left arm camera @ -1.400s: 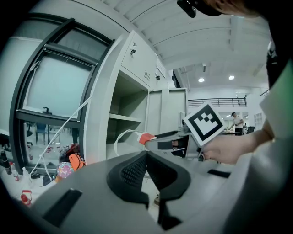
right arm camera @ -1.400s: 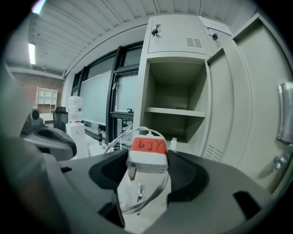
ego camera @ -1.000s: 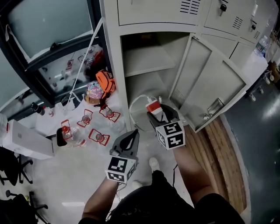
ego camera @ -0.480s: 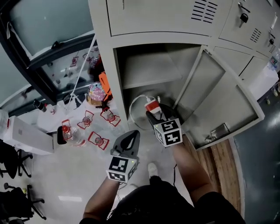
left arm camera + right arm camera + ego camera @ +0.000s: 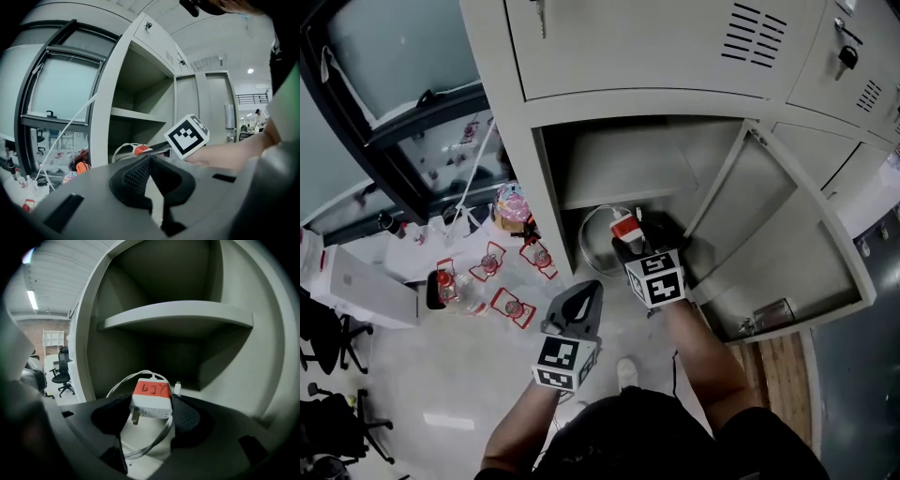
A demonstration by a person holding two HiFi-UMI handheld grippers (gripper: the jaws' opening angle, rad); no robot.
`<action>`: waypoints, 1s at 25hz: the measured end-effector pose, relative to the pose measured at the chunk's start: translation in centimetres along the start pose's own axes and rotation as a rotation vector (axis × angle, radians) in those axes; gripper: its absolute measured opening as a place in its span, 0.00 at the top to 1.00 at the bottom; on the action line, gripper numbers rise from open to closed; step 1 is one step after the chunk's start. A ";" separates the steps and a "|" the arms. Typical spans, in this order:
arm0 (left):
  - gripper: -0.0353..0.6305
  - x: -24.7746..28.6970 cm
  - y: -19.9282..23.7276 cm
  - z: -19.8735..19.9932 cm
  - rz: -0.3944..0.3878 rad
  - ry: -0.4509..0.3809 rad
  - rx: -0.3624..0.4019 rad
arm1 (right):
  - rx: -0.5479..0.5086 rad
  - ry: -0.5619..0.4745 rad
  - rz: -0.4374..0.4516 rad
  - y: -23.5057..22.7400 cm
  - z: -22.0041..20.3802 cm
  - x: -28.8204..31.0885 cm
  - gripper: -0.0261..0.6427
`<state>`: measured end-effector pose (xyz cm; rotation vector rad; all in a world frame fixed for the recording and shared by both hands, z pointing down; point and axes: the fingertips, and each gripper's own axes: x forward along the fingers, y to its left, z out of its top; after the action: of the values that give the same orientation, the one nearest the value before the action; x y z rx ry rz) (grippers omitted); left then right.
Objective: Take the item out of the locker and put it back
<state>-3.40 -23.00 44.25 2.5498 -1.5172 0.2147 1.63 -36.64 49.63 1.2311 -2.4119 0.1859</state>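
Note:
A white charger [image 5: 151, 400] with a red label and a looped white cable sits between the pads of my right gripper [image 5: 151, 412], which is shut on it. In the head view the charger [image 5: 623, 226] and right gripper [image 5: 628, 246] are at the mouth of the open locker's [image 5: 546, 202] lower compartment, below its shelf [image 5: 178, 317]. My left gripper [image 5: 587, 291] hangs lower and to the left, over the floor, shut with nothing in it. From the left gripper view its jaws [image 5: 150, 161] point at the locker, with the charger [image 5: 140, 150] beyond them.
The locker door [image 5: 778, 248] stands swung open to the right. Several bottles [image 5: 487, 277] and a bright bag [image 5: 511, 202] lie on the floor at the left, by a white box [image 5: 356, 286] and a dark window frame [image 5: 403, 122]. Wooden boards [image 5: 778, 375] lie at the right.
The right gripper with the charger has come up to the locker's lower opening as the head view tilted and drew closer. The left gripper has stayed put.

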 end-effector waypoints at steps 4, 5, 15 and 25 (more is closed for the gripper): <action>0.94 0.9 0.4 -0.1 0.010 0.003 -0.004 | -0.005 0.023 0.007 -0.5 -0.4 1.3 0.56; 0.94 1.1 0.4 -0.1 0.011 0.005 -0.005 | -0.006 0.030 0.009 -0.6 -0.6 1.6 0.56; 0.94 2.1 0.9 -1.1 0.013 0.040 -0.008 | -0.031 0.121 0.016 -1.1 -2.2 4.5 0.56; 0.94 1.9 2.2 -0.9 0.027 0.023 -0.010 | -0.033 0.205 0.012 -0.9 -2.7 6.0 0.56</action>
<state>-4.54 -25.44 45.71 2.5124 -1.5412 0.2383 0.05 -40.78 54.57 1.1245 -2.2374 0.2614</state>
